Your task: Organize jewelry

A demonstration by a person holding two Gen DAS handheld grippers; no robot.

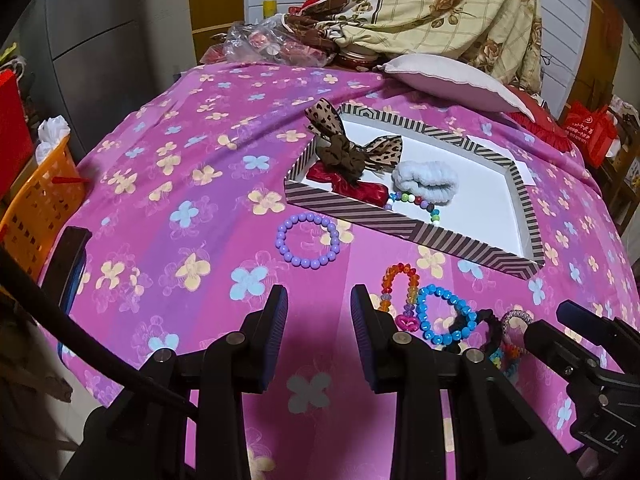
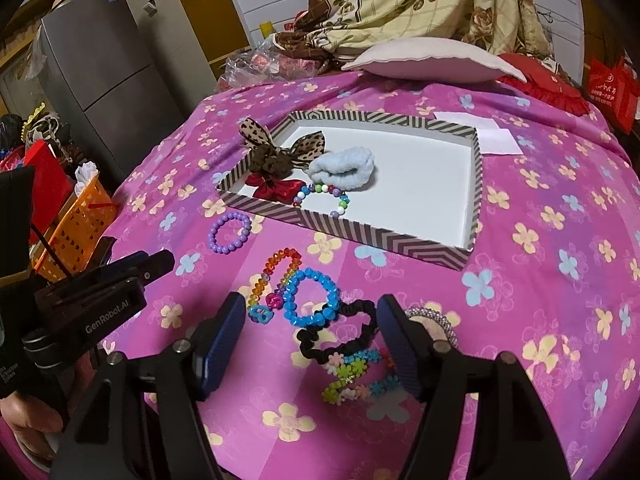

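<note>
A striped box lid (image 1: pixel 404 232) (image 2: pixel 360 240) on the pink cloth holds a leopard bow (image 1: pixel 352 148), a red bow (image 2: pixel 276 188), a pale blue scrunchie (image 1: pixel 426 180) (image 2: pixel 340 170) and a multicolour bead bracelet (image 2: pixel 322 200). In front of it lie a purple bead bracelet (image 1: pixel 308 240) (image 2: pixel 230 232), a rainbow bead bracelet (image 1: pixel 400 288) (image 2: pixel 276 276), a blue bead bracelet (image 1: pixel 446 314) (image 2: pixel 310 298), a black scrunchie (image 2: pixel 340 332), a flower bracelet (image 2: pixel 352 376) and a silver hair tie (image 2: pixel 436 320). My left gripper (image 1: pixel 319 304) is open and empty, just left of the rainbow bracelet. My right gripper (image 2: pixel 312 320) is open, above the blue bracelet and black scrunchie.
An orange basket (image 1: pixel 44 200) (image 2: pixel 76 228) stands off the left edge. A pink pillow (image 1: pixel 452 80) (image 2: pixel 432 60), a floral quilt (image 1: pixel 440 4) and a plastic bag (image 1: pixel 264 44) lie at the back. White paper (image 2: pixel 492 132) lies beside the lid.
</note>
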